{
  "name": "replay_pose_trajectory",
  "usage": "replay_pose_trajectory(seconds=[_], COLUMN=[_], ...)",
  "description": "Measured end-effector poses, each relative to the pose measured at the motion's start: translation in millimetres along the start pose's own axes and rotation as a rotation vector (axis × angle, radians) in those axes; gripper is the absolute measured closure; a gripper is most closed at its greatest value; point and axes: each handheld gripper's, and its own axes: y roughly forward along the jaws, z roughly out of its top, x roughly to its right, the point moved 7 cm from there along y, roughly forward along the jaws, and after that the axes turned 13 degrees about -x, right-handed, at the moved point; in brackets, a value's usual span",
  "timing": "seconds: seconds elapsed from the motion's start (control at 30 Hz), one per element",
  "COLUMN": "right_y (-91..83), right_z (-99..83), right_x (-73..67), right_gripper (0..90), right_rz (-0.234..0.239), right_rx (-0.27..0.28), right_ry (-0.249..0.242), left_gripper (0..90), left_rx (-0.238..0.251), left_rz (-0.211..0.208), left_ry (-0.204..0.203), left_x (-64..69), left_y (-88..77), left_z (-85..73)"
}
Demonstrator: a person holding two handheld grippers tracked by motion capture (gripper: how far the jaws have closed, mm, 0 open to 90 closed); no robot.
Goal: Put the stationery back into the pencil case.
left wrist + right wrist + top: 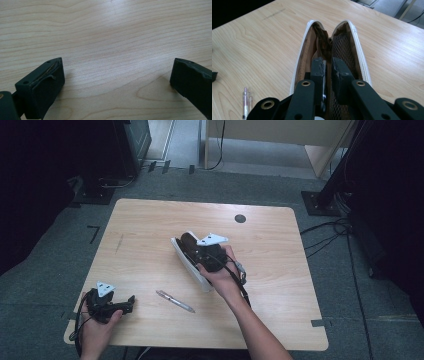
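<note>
With the right gripper [327, 68] clenched on a pen [324, 75] inside the open pencil case [359, 50] (left gripper [117, 75] released, idle), lower it deep before letting go.

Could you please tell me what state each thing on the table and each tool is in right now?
Pencil case: white, unzipped, lying open on the table.
Right tool: inside the open case, shut on a slim silvery item, probably a pen.
Left tool: open, nothing between its jaws, low over bare wood.
Pen: clear-barrelled, lying flat on the table, untouched.
</note>
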Motion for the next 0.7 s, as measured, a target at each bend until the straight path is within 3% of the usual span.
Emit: replay_pose_trajectory(seconds=[0.27,0.7], right_y=[-30.2,-72.2], right_z=[-3.7,-30.5], right_x=[-10.2,-38.7], right_gripper=[79.5,79.5], right_rz=[0.036,0.100], right_rx=[0.071,0.145], right_ry=[-0.014,-0.054], left_gripper=[0.0,0.0], left_rx=[0.001,-0.002], left_rz=[0.000,-0.001], left_ry=[0.000,0.001], left_x=[0.0,0.0], left_y=[0.0,-0.1], left_z=[0.1,-0.1])
